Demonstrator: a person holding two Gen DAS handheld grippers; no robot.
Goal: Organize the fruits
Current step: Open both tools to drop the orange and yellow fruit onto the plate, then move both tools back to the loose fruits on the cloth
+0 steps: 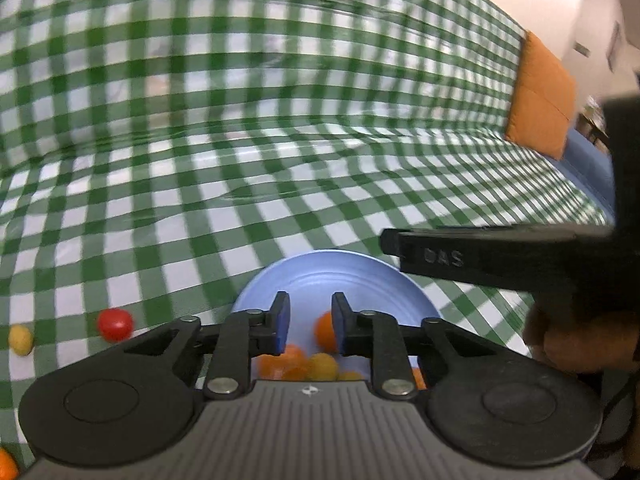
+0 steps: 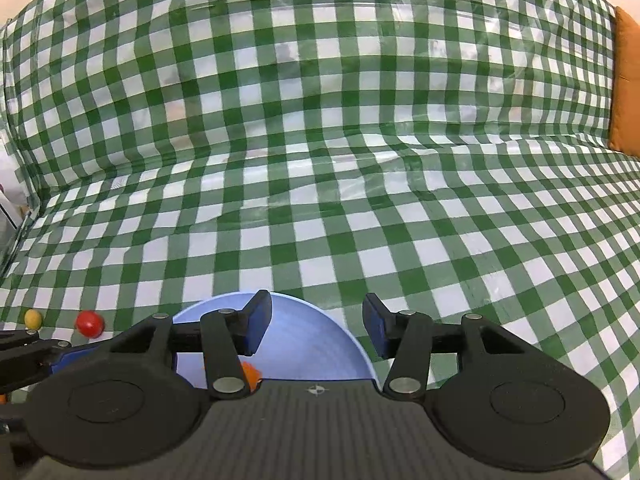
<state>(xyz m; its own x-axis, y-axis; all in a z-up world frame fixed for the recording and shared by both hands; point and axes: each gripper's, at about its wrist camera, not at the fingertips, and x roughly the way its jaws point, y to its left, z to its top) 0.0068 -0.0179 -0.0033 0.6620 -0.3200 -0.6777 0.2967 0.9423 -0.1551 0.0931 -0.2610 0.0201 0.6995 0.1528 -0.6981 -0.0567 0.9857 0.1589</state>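
Green-and-white checked cloth (image 2: 320,160) drapes the tabletop. On it sits a round pale-blue plate (image 1: 340,276) holding small orange and yellow fruits (image 1: 316,364); crowding risks one rolling off. Both empty: right tongs (image 2: 318,326) gape, left tongs (image 1: 308,320) nearly closed. Red fruit (image 1: 115,324) and yellow fruit (image 1: 20,339) lie loose and could roll.

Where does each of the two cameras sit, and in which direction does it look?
Left wrist view: sits on the left gripper, looking forward and down onto the blue plate of small fruits; the right gripper's finger crosses its right side.
Right wrist view: sits on the right gripper, looking forward and down over the plate's rim; the left gripper shows at the left edge.
Both share the plate, the red fruit, the yellow fruit and the checked cloth.
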